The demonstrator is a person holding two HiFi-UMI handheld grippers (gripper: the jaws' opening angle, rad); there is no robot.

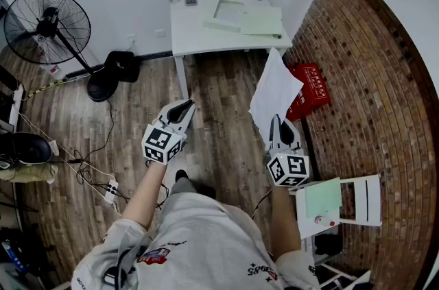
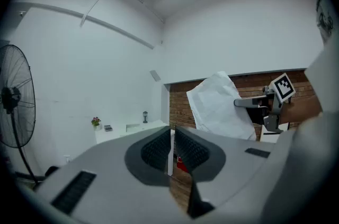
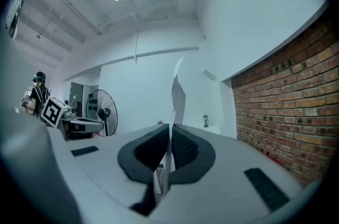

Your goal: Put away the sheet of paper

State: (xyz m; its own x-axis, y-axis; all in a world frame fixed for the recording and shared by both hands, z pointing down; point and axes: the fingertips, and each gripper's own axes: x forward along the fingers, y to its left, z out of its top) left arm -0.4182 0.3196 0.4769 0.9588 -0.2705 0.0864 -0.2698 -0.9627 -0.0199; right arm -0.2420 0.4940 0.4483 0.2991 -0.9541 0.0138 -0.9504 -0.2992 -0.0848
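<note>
What worries me is the sheet of paper itself. My right gripper has its jaws clamped on the lower edge only, and the rest stands up unsupported, bowed and leaning toward the red basket by the brick wall. I judge that a quick swing would let air catch the sheet and fold it over, or tug it out of so narrow a bite. It could also crease at the pinch. If it slips, it would likely drift down to the wooden floor, where a flat sheet is awkward for these jaws to pick up. The white table with a pale green sheet on it stands well ahead of me. I take that to be where the paper goes, so I would have to carry it some way first. My left gripper is no help as it is, with its jaws closed together on nothing, well apart from the paper. Both my forearms reach forward from my waist, side by side, with the grippers held level and pointing ahead toward the table
</note>
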